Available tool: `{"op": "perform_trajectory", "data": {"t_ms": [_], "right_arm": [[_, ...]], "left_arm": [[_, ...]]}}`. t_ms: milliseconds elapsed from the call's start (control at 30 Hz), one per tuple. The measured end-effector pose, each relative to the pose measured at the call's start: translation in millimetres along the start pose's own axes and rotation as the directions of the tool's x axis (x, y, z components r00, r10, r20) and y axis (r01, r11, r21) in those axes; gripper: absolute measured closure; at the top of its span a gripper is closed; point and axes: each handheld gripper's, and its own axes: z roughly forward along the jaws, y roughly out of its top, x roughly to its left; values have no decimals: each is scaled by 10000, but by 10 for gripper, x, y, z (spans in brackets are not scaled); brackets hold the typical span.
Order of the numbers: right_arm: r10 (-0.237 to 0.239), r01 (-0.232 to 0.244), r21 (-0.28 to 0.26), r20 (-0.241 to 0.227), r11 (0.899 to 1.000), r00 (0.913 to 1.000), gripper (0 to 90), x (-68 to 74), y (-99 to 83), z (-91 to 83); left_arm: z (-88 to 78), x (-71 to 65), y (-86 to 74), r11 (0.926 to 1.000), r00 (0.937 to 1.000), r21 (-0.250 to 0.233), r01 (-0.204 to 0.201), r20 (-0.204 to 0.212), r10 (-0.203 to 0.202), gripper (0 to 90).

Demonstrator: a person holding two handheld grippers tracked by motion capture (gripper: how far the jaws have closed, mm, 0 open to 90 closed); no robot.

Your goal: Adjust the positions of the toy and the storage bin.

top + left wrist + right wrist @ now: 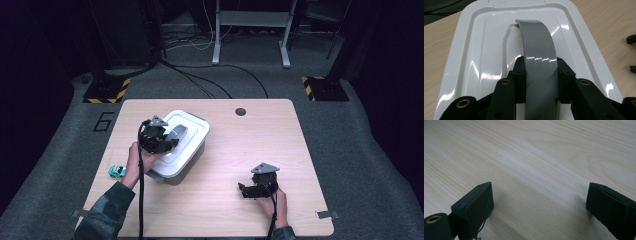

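Note:
A grey storage box (177, 170) with a white lid (192, 131) stands on the wooden table (235, 150) at the left. The lid (484, 52) carries a grey arched handle (537, 42). My left gripper (541, 77) is shut on that handle, one pad pressed to each side of it; from above, the left gripper (167, 137) sits over the lid's near part. My right gripper (245, 190) rests low over bare wood at the front right, its jaws wide apart. Between its fingertips (477, 200) lies only table.
A small teal toy car (116, 171) lies near the table's left edge, beside the person's left forearm. A round cable hole (240, 111) sits at the table's far edge. Beyond the table are carpet, cables and stand bases with yellow-black stripes (106, 92).

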Motion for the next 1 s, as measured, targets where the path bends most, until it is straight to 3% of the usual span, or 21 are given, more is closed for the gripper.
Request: {"op": "perform_trajectory", "data": {"t_ms": [367,1000], "right_arm": [[-3,3,12,23,10000,10000,69,2,-1,-2],[-5,5,8,39,10000,10000,71,4,-1,-4]], "left_arm": [[-134,-172,-147,9999,9995,-119,-60,308,64,666],[-310,-305,-330,9989,9966,-210,-425,701,439,666]]}}
